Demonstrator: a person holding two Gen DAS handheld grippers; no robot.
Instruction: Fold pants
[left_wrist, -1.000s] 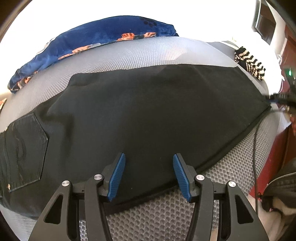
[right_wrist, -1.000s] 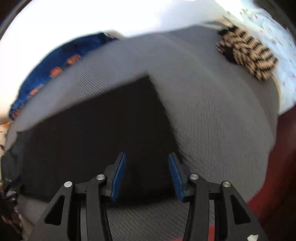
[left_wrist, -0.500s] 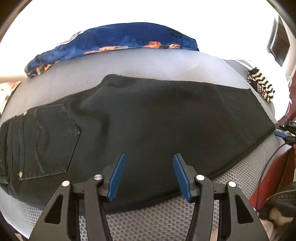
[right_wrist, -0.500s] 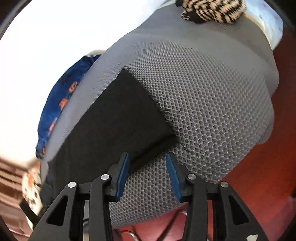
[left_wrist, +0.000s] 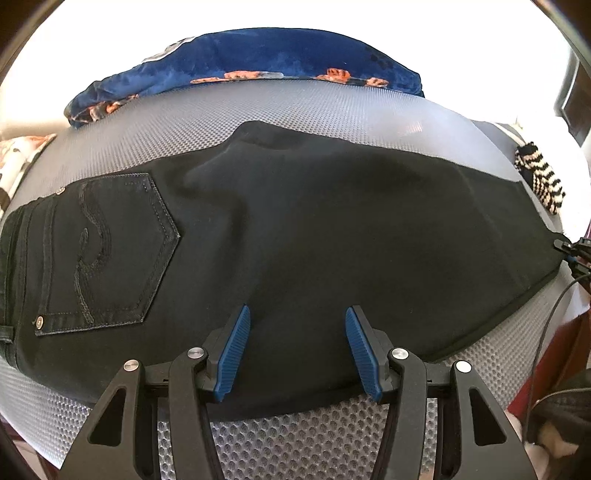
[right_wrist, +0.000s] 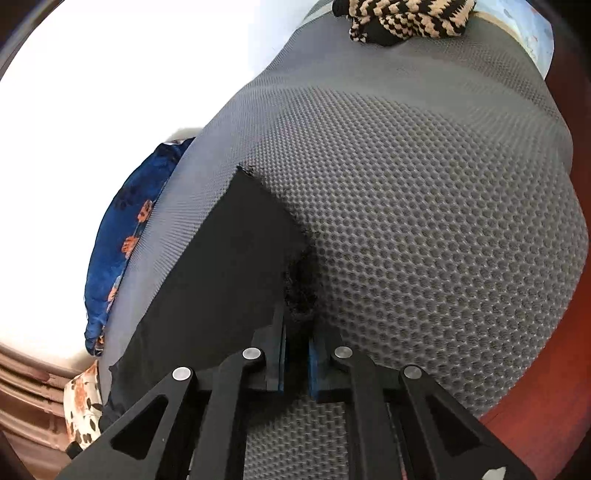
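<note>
Black pants (left_wrist: 314, 236) lie flat across the grey mesh pad (left_wrist: 295, 110), hem near its right edge. Right gripper (right_wrist: 295, 350) is pinched on the hem corner; left gripper (left_wrist: 297, 347) hangs wide over the near seam. Soft, floppy denim, so grab edges or corners.

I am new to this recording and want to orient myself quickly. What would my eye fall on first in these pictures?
First, the black pants, spread flat across the grey mesh surface, with a stitched back pocket at the left. Next, the right tongs are pinched on the hem end of the pants, while the left tongs hang open over the near edge. A blue flowered cushion lies at the far side.
</note>
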